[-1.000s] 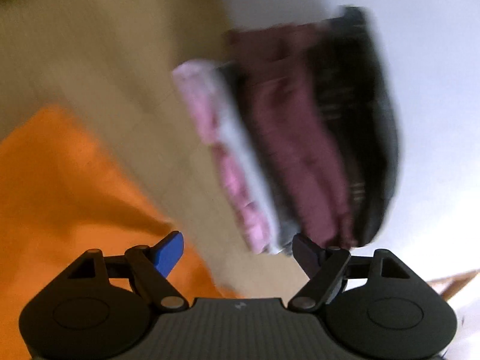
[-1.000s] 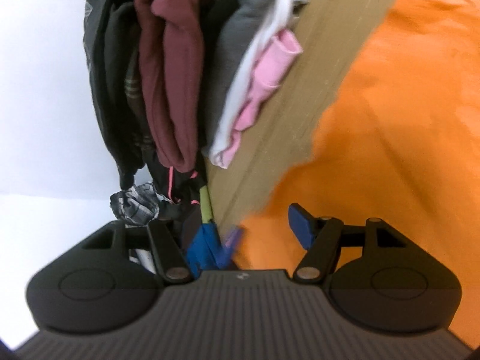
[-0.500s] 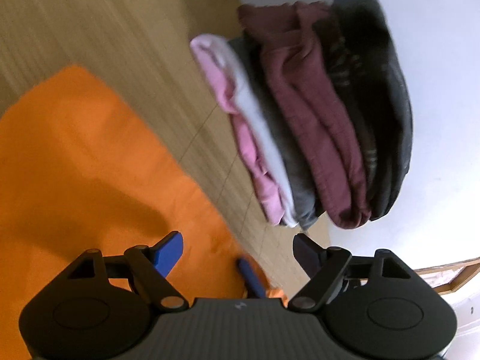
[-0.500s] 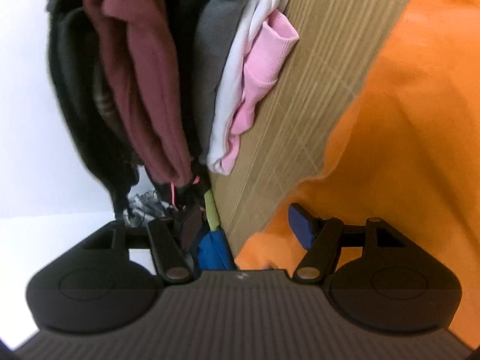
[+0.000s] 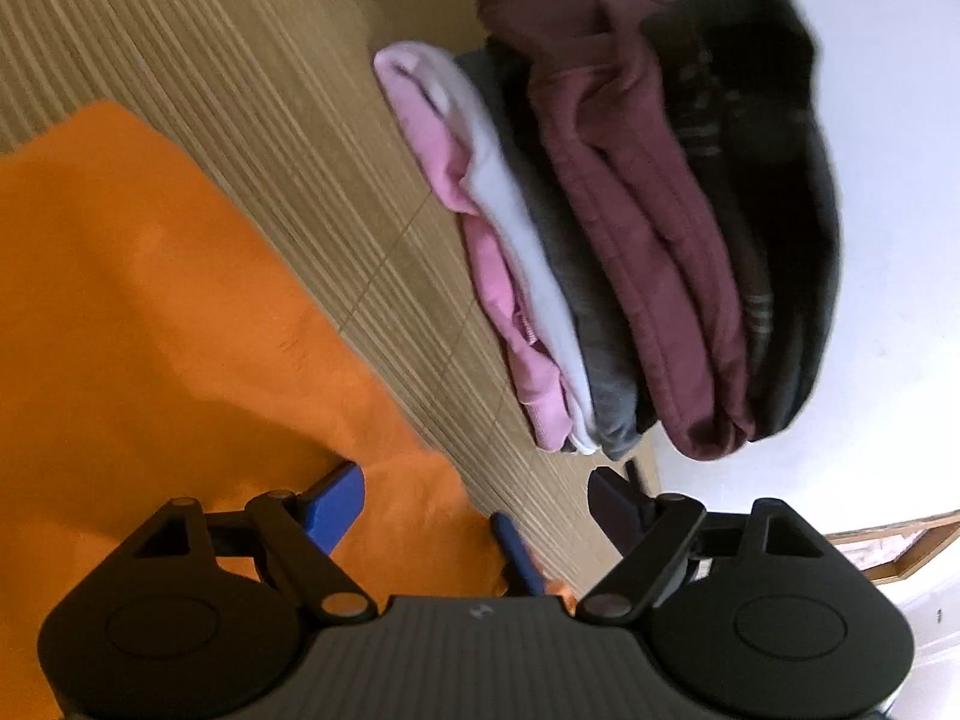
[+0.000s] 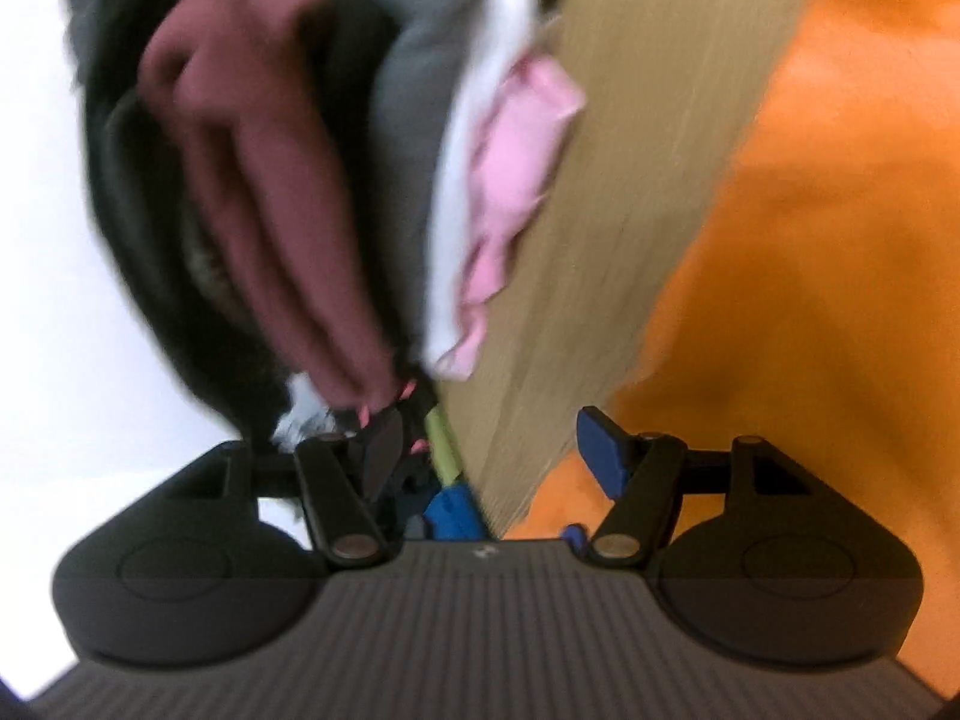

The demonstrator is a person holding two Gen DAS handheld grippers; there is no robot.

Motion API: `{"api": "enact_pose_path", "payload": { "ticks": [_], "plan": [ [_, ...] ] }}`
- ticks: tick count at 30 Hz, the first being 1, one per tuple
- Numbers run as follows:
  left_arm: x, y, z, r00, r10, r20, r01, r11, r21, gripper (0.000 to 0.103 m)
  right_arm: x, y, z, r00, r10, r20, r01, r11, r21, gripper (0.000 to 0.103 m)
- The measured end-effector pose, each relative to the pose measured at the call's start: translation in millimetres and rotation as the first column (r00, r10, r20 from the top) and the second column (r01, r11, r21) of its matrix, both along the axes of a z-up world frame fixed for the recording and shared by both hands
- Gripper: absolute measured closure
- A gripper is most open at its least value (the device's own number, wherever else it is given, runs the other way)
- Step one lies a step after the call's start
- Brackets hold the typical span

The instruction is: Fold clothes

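1. Two grippers, and I am holding both spread wide with nothing between the pads: the left gripper and the right gripper are each gaping over the orange garment's edge.
2. Under my left pads I am looking at the orange garment filling the view from 7 to 10 o'clock, its near corner lying just by my left-hand pad.
3. From my right gripper the same orange garment is spreading toward 1 to 4 o'clock, its edge running from 6 toward 1 o'clock along the woven mat.
4. Further out, the folded stack is sitting at 1 o'clock on the mat, apart from the garment.
5. Judging by this, my left gripper is nearer a corner to pinch.
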State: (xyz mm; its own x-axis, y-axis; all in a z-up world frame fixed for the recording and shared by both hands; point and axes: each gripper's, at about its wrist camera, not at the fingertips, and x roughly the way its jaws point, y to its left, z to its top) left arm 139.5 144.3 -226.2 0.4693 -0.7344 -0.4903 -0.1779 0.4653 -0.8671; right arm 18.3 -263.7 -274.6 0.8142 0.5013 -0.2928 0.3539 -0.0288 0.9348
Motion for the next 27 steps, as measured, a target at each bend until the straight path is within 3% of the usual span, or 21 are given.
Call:
{"api": "enact_pose_path", "payload": {
  "ticks": [4, 9, 12, 13, 14, 15, 18, 19, 20, 23, 24, 25, 26, 27],
  "plan": [
    [12.9, 9.0, -4.6, 1.000, 0.019, -0.019, -0.020, 0.999, -0.045, 0.020, -19.9, -34.9, -4.8, 0.993, -0.119, -0.017, 0.119, 0.993, 0.026, 0.038],
    [-6.4, 49.3, 14.3, 0.993, 0.120, 0.019, -0.120, 0.993, -0.002, 0.020, -60.8, -88.5, 15.9, 0.970, -0.238, -0.053, 0.228, 0.962, -0.149, 0.038],
    [-39.5, 81.4, 42.5, 0.987, 0.123, 0.102, -0.132, 0.987, 0.088, 0.018, -92.7, -102.4, 50.6, 0.977, -0.202, -0.071, 0.147, 0.873, -0.465, 0.036],
    [-53.0, 90.0, 53.6, 0.986, 0.099, 0.132, -0.118, 0.983, 0.143, 0.017, -103.3, -98.1, 60.8, 0.984, -0.159, -0.081, 0.088, 0.828, -0.554, 0.036],
    [-68.6, 96.3, 66.0, 0.984, 0.060, 0.168, -0.097, 0.970, 0.223, 0.017, -114.1, -93.0, 71.2, 0.989, -0.113, -0.094, 0.028, 0.769, -0.639, 0.036],
    [-83.2, 99.9, 77.8, 0.979, 0.012, 0.203, -0.076, 0.947, 0.312, 0.016, -126.8, -78.5, 82.6, 0.994, -0.032, -0.103, -0.055, 0.667, -0.743, 0.036],
    [-126.6, 105.0, 105.6, 0.941, -0.182, 0.287, -0.001, 0.843, 0.538, 0.010, -166.2, -24.1, 106.3, 0.960, 0.207, -0.187, -0.244, 0.299, -0.923, 0.035],
    [-141.0, 106.8, 111.1, 0.923, -0.240, 0.302, 0.025, 0.818, 0.574, 0.007, -179.7, -4.4, 112.3, 0.933, 0.278, -0.230, -0.282, 0.165, -0.945, 0.035],
    [-154.2, 109.5, 112.1, 0.913, -0.276, 0.301, 0.055, 0.814, 0.579, 0.007, -194.6, 16.0, 115.4, 0.900, 0.353, -0.257, -0.297, 0.065, -0.953, 0.036],
    [-187.3, 117.6, 110.1, 0.912, -0.307, 0.273, 0.084, 0.791, 0.606, 0.007, -237.1, 62.1, 122.2, 0.788, 0.533, -0.308, -0.257, -0.171, -0.951, 0.038],
    [-199.5, 117.9, 109.5, 0.904, -0.326, 0.278, 0.083, 0.769, 0.634, 0.007, -246.5, 75.6, 121.7, 0.745, 0.572, -0.343, -0.236, -0.256, -0.938, 0.038],
    [-209.7, 114.5, 109.8, 0.888, -0.362, 0.285, 0.082, 0.733, 0.675, 0.007, -255.8, 89.2, 121.2, 0.700, 0.605, -0.381, -0.208, -0.338, -0.918, 0.038],
    [-220.9, 108.7, 110.2, 0.861, -0.418, 0.290, 0.086, 0.682, 0.726, 0.007, -264.6, 102.3, 120.3, 0.653, 0.630, -0.421, -0.175, -0.415, -0.893, 0.038],
    [-233.0, 100.0, 110.7, 0.813, -0.503, 0.292, 0.094, 0.609, 0.788, 0.007, -267.6, 111.2, 115.4, 0.615, 0.636, -0.465, -0.152, -0.483, -0.862, 0.038]
  ]
}}
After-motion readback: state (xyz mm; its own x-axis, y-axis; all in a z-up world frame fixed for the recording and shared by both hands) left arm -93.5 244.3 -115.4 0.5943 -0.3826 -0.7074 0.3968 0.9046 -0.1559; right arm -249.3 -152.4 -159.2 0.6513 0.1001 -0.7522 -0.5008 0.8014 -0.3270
